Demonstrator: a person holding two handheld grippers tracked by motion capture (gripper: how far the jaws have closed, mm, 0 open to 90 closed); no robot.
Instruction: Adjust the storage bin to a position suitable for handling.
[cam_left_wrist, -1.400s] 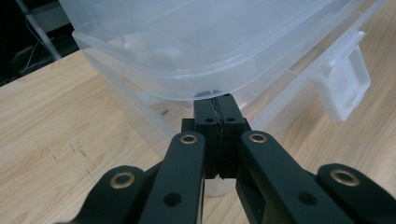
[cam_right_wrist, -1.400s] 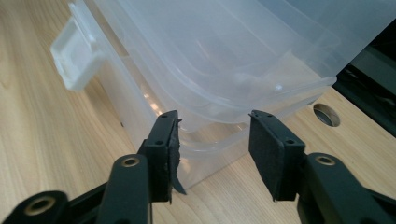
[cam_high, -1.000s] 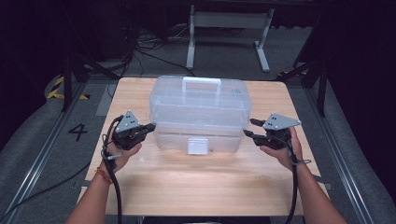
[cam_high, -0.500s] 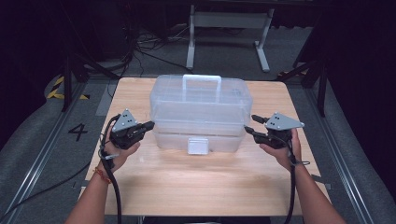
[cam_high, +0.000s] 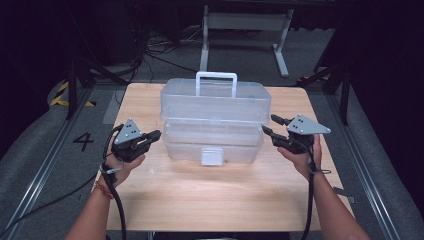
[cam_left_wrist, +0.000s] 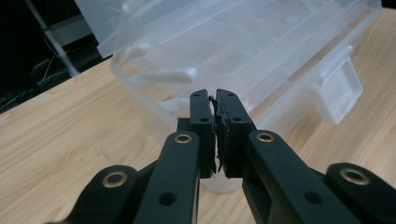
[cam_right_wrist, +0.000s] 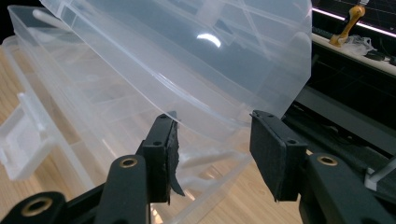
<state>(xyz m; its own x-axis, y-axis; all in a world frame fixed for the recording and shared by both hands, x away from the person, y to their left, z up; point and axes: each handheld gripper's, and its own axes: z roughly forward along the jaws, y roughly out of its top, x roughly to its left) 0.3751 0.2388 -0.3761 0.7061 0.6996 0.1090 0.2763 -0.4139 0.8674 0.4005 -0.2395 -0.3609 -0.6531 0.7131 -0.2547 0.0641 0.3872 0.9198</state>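
Observation:
A clear plastic tiered box (cam_high: 215, 122) stands mid-table, its top tier raised above the lower tiers and its white handle (cam_high: 216, 76) upright. A white latch (cam_high: 210, 156) hangs on its front. My left gripper (cam_high: 156, 134) is shut, its tip at the box's left end. In the left gripper view the pads (cam_left_wrist: 205, 135) press together just in front of the box wall (cam_left_wrist: 154, 112), with nothing between them. My right gripper (cam_high: 270, 125) is open at the box's right end. In the right gripper view the raised tier's curved edge (cam_right_wrist: 219, 126) runs between the right gripper's two pads (cam_right_wrist: 271, 149).
The wooden table (cam_high: 215, 195) has bare room in front of the box. A metal stand (cam_high: 245, 22) and cables (cam_high: 150, 50) lie on the floor beyond the far edge. Rails run along the floor at both sides.
The box's top tier has risen and its handle now stands up. Both grippers stay at the box's ends, hardly moved.

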